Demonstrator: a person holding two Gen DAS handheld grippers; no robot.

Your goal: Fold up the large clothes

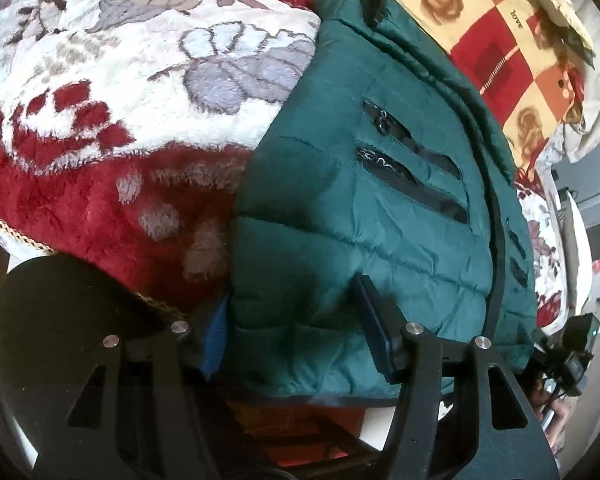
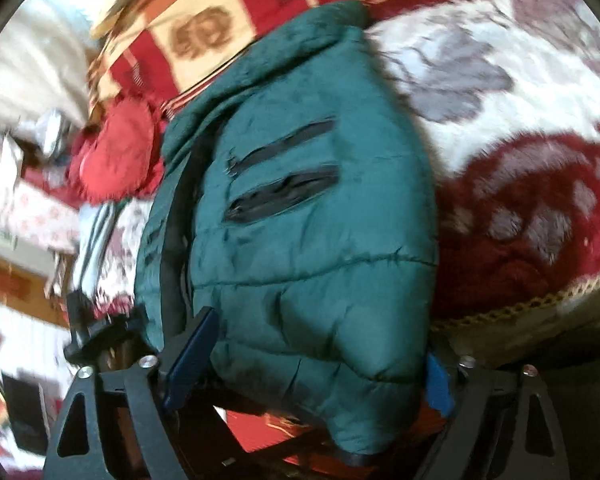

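Flanking jacket [image 2: 300,220], right view: red cushion [image 2: 116,152]

A plush blanket [image 1: 112,120] in white, grey and dark red, edged with gold cord, covers the bed. Beyond it lies a checked red, orange and cream cloth [image 1: 496,20] printed with roses. A fuzzy red thing [image 2: 116,156], perhaps a cushion, sits blurred nearby.

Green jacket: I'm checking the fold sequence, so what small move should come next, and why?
Probably close both sets of fingers firmly on the green jacket. The left gripper and right gripper each straddle its puffy near hem, but a firm pinch isn't clear; lifting now might let it slip.
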